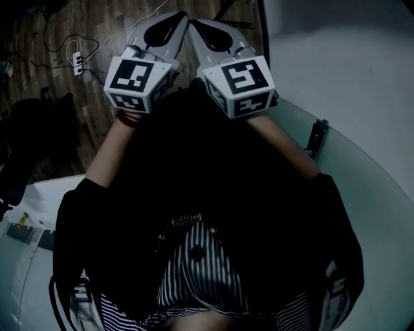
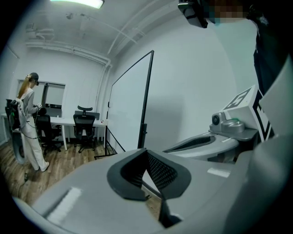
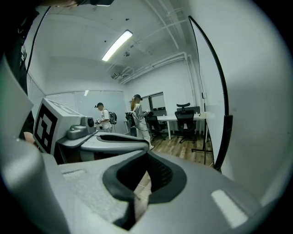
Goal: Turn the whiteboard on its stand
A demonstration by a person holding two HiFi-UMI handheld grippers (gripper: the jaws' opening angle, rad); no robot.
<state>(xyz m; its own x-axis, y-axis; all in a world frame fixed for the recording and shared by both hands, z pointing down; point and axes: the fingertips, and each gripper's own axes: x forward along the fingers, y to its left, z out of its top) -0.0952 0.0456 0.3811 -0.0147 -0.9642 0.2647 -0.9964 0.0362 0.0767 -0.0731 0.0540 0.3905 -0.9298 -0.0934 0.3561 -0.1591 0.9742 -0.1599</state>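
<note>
The whiteboard (image 2: 127, 109) stands upright on its stand on the wood floor, its long black near edge (image 2: 145, 100) running vertically. It lies at 12 o'clock from our left gripper (image 2: 146, 171), with the white face spreading toward 11 o'clock. In the right gripper view the same edge (image 3: 223, 139) rises at about 2 o'clock from our right gripper (image 3: 144, 176), and looms larger, so we judge the right hand slightly the nearer. Both are apart from the board, with open floor between. In the head view we hold the left gripper (image 1: 179, 17) and right gripper (image 1: 195, 24) side by side, pointing toward 12 o'clock. Each pair of jaws is pressed together with nothing between the pads. We judge the edge must be reached before any turning begins.
</note>
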